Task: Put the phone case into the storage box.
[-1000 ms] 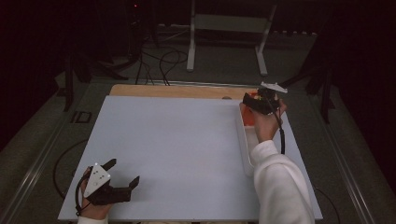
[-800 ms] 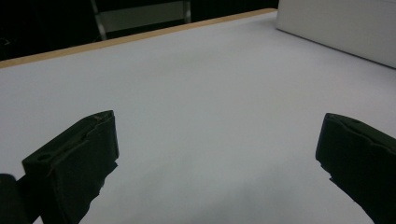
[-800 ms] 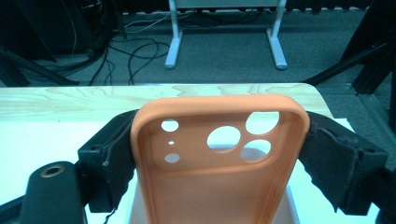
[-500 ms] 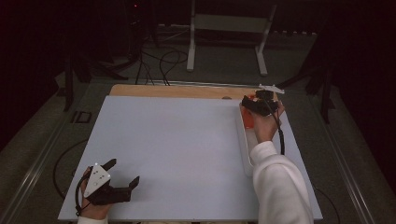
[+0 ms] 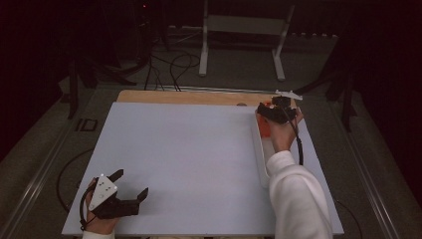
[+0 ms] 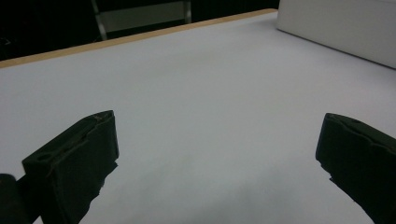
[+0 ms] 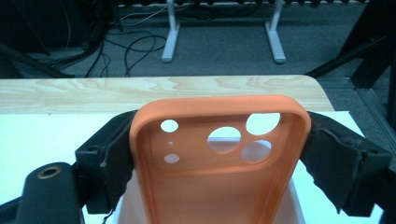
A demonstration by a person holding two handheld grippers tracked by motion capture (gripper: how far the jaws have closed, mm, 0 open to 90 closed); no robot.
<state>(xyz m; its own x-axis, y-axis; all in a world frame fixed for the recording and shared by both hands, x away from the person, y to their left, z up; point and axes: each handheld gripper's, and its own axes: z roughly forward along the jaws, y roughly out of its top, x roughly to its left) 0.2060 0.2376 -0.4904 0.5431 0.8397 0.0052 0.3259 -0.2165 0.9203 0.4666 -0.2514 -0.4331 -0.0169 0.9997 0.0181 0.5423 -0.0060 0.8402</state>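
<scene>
1. The right tongs (image 7: 219, 154) grip an orange soft-plastic phone case (image 7: 219, 163) by its two long sides, camera holes facing the lens.
2. Case and tongs are held at the far right of the white-topped desk (image 5: 189, 159), above a long white tray (image 5: 260, 159).
3. The left tongs (image 5: 133, 183) rest spread wide at the near left corner.

Dim room, bright tabletop, soft focus

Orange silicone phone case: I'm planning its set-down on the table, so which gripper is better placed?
Right. The right gripper is clamped on the orange silicone phone case; the left gripper, jaws open, holds nothing at the near table corner.
</scene>
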